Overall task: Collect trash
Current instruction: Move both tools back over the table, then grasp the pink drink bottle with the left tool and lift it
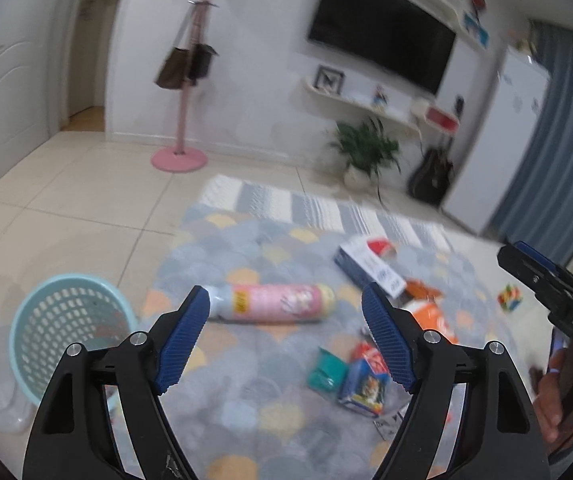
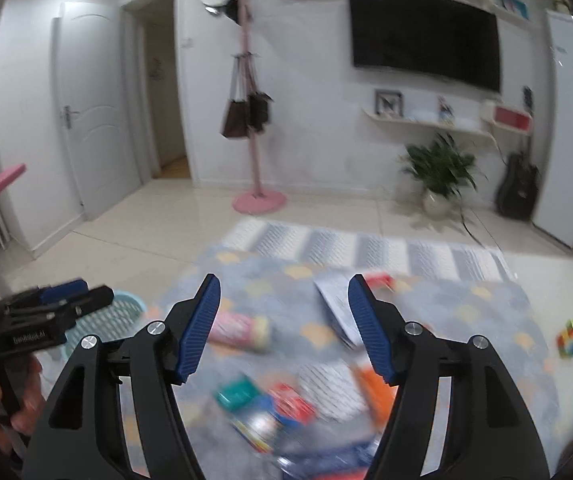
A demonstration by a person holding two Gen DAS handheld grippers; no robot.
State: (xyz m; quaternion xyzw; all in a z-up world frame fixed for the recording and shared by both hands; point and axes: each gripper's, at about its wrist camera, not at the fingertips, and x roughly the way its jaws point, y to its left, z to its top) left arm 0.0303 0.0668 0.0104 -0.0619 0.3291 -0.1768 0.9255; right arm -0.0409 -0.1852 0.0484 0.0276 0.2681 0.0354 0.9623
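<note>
Fingers on both sides were spread wide w/ nothing between them: left gripper (image 1: 286, 334) and right gripper (image 2: 284, 326) both hung above the floor, aimed down at the litter. Judged as the approach step, nothing yet grasped, nothing visibly in the bin.

Largest first. Patterned rug (image 1: 246, 240) lay under and beyond both pairs of fingers, carrying all the trash. Light-blue perforated basket (image 1: 66, 328) stood left of the left fingers, at the rug's edge, looking empty as far as the view showed. Blue-and-white flat box (image 1: 366, 266) lay beyond the left gripper's right finger. Pink cylindrical bottle (image 1: 274, 302) lay on its side just beyond the left fingertips, roughly between them in the view; in the right wrist view it (image 2: 242, 330) sat just past that gripper's left finger, blurred. Orange packet (image 1: 436, 318) showed behind the right finger of the left gripper. Blue carton (image 1: 362, 386) and green packet (image 1: 326, 370) lay nearer, between the left fingers toward the right one. Small multicoloured cube (image 1: 509, 298) sat well off to the right, prob. a toy, not trash.

Next move, as a guess: lower the left fingers onto the bottle, across its width, since it's round and could roll; then carry it left to the basket. Right wrist view too smeared to pick a target there.
</note>
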